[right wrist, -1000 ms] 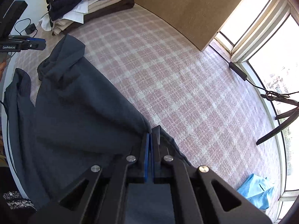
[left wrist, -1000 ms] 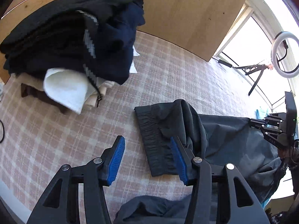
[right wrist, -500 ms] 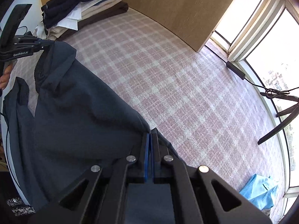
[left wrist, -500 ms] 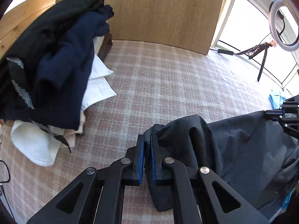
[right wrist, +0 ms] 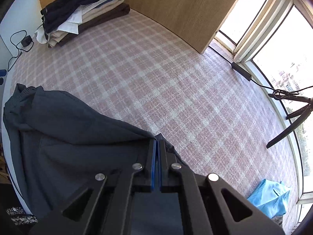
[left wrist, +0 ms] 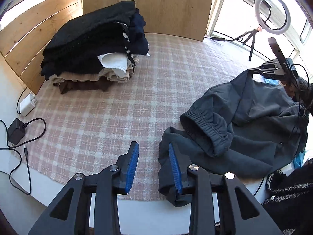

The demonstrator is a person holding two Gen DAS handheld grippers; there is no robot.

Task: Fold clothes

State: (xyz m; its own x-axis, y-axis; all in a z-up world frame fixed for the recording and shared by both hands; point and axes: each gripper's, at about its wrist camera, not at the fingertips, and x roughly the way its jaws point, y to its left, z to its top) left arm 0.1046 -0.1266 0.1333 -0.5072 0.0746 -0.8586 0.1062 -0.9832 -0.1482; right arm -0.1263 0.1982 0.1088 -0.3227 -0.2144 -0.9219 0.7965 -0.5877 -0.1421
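Dark grey trousers (left wrist: 250,129) lie crumpled on the plaid blanket (left wrist: 117,107), their elastic waistband (left wrist: 205,129) facing me. My left gripper (left wrist: 153,146) hovers above the blanket at the garment's near-left edge. Its jaws are opening and its blue pads (left wrist: 133,164) press on nothing; a fold of the cloth lies under the right finger. My right gripper (right wrist: 156,140) is shut on an edge of the trousers (right wrist: 68,141). From the left wrist view that right gripper (left wrist: 273,68) holds the far edge raised.
A pile of folded clothes (left wrist: 93,54) stands at the back left, by a wooden panel (left wrist: 156,5). A charger with cables (left wrist: 16,131) lies off the blanket's left edge. A ring light on a tripod (left wrist: 272,12) stands by the window. A blue cloth (right wrist: 270,199) lies at the right.
My left gripper shut on the waistband, then let it go and drew back and upward. The waistband now rests on the blanket. My right gripper stayed shut on the trousers.
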